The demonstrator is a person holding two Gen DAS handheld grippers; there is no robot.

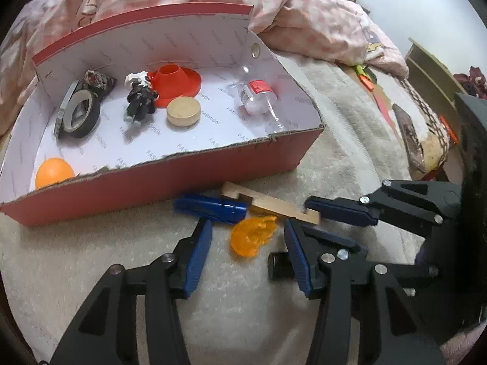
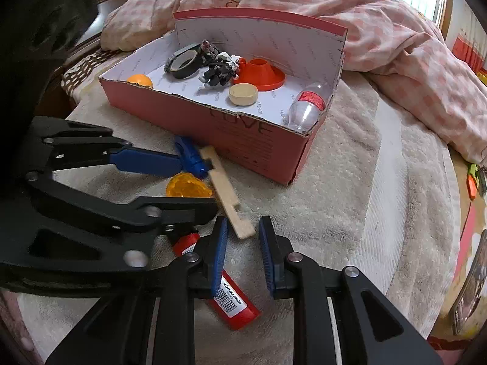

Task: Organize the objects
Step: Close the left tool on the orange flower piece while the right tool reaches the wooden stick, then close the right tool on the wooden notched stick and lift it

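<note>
A red cardboard box [image 1: 170, 179] [image 2: 243, 140] on a white towel holds a tape roll [image 1: 79, 112], a black toy figure [image 1: 140, 97], a red funnel [image 1: 176, 82], a wooden disc [image 1: 183, 111], a clear bottle [image 1: 258, 97] and an orange ball [image 1: 53, 172]. In front of it lie a blue piece [image 1: 213, 206], a wooden strip [image 1: 271, 202] [image 2: 226, 194], an orange translucent piece [image 1: 252, 234] [image 2: 187, 186] and a red lighter [image 2: 228, 298]. My left gripper [image 1: 248, 232] is open around the orange piece. My right gripper [image 2: 243, 228] is open just short of the strip's near end, over the lighter.
A pink checked quilt [image 2: 365, 24] is heaped behind the box. A phone [image 1: 409, 137] lies at the bed's right edge. The two grippers are close together; the right one's fingers [image 1: 341, 210] reach into the left wrist view.
</note>
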